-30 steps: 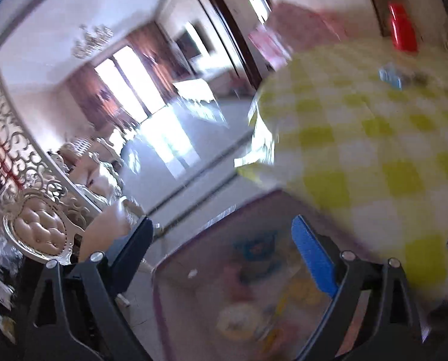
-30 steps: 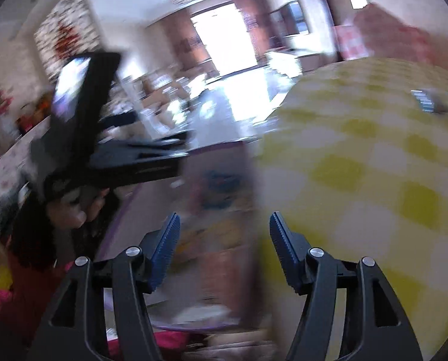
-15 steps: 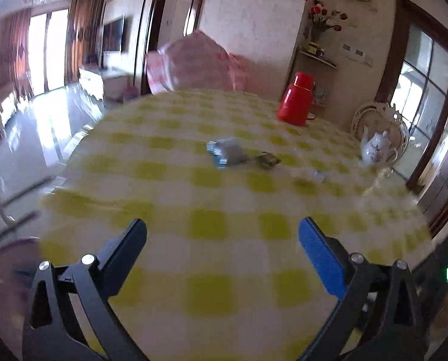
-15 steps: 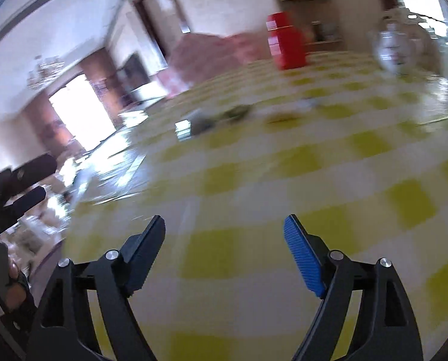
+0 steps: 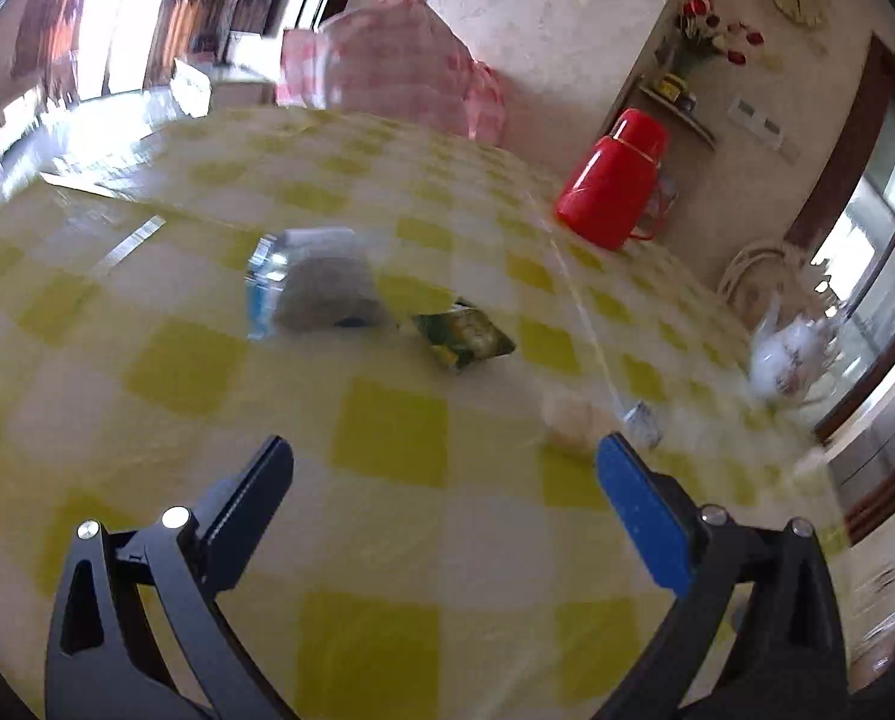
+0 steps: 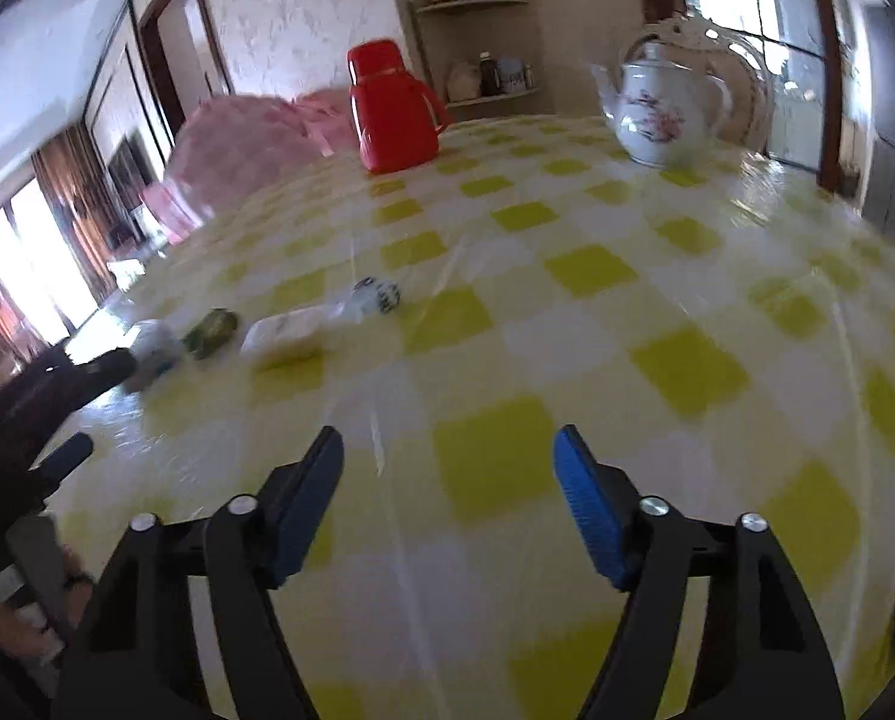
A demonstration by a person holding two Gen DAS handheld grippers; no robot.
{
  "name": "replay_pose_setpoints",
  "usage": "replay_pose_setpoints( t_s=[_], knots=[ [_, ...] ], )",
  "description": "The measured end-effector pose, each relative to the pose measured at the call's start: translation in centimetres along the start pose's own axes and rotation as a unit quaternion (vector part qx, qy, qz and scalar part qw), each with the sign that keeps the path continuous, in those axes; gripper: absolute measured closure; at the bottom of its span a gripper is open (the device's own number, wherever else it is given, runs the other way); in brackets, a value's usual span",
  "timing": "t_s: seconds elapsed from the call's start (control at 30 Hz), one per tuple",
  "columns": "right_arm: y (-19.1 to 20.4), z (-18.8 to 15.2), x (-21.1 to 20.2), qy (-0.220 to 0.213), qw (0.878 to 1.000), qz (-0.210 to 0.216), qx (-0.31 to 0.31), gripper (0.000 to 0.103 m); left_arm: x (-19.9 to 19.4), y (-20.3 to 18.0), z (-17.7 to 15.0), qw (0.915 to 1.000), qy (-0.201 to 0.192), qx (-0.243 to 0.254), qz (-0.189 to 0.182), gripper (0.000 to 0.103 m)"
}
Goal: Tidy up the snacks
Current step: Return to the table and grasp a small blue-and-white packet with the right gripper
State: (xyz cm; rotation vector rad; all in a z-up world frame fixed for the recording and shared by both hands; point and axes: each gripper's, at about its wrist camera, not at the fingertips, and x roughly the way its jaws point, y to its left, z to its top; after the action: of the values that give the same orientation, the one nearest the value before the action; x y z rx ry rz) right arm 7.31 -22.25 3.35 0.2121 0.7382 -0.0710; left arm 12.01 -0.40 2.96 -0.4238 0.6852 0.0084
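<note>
Several small snack packets lie on the yellow-checked tablecloth [image 5: 387,438]. In the left wrist view a grey-and-blue packet [image 5: 315,288], a green packet [image 5: 462,339], a pale wrapped snack [image 5: 573,426] and a small silvery packet [image 5: 644,423] lie ahead of my open, empty left gripper [image 5: 441,474]. In the right wrist view the same snacks lie far left: a white-blue packet [image 6: 153,348], a green one [image 6: 210,330], a pale one [image 6: 288,330] and a small round one [image 6: 378,295]. My right gripper [image 6: 447,459] is open and empty.
A red thermos [image 5: 612,180] [image 6: 393,114] and a white teapot [image 6: 663,105] [image 5: 789,354] stand at the table's far side. A pink mesh food cover [image 5: 399,66] stands at the back. The left hand-held gripper [image 6: 45,396] shows at the left edge of the right wrist view.
Both grippers swung up from the floor and a purple box beside the table to face the tabletop. The snacks now lie closer to the left gripper. Both stayed open.
</note>
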Motion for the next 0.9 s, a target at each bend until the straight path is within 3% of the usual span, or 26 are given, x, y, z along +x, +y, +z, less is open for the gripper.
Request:
replay_pose_setpoints(
  t_s=[0.13, 0.37, 0.5, 0.53, 0.57, 0.63, 0.7, 0.83, 0.9],
  knots=[
    [1.4, 3.5, 5.7, 0.044, 0.998, 0.008, -0.053, 0.041, 1.1, 0.7, 0.1, 0.9991, 0.035, 0.002, -0.025, 0.002],
    [4.7, 7.2, 12.2, 0.090, 0.984, -0.010, -0.155, 0.041, 0.5, 4.1, 1.5, 0.9973, 0.010, -0.072, 0.006, 0.002],
    [5.8, 7.8, 13.3, 0.086, 0.978, 0.003, -0.191, 0.045, 0.5, 5.7, 1.7, 0.9933, 0.022, -0.113, 0.012, 0.002],
    [5.8, 7.8, 13.2, 0.087, 0.977, 0.015, -0.192, 0.055, 0.5, 5.9, 1.7, 0.9928, 0.025, -0.116, 0.013, 0.002],
    [5.9, 7.7, 13.1, 0.091, 0.976, 0.038, -0.193, 0.080, 0.5, 6.0, 1.7, 0.9927, 0.028, -0.117, 0.014, 0.002],
    [6.8, 7.1, 12.5, 0.081, 0.973, 0.033, -0.215, 0.082, 0.5, 6.2, 1.8, 0.9922, 0.032, -0.120, 0.013, 0.002],
    [7.0, 7.0, 12.2, 0.085, 0.974, 0.061, -0.201, 0.082, 0.4, 6.6, 1.9, 0.9909, 0.031, -0.130, 0.016, 0.002],
    [8.2, 6.6, 12.2, 0.091, 0.973, 0.065, -0.201, 0.082, 0.3, 7.0, 2.1, 0.9904, 0.032, -0.132, 0.023, 0.002],
    [9.3, 5.8, 11.4, 0.100, 0.966, 0.101, -0.215, 0.082, 0.3, 6.9, 2.2, 0.9917, 0.031, -0.122, 0.029, 0.002]
  ],
)
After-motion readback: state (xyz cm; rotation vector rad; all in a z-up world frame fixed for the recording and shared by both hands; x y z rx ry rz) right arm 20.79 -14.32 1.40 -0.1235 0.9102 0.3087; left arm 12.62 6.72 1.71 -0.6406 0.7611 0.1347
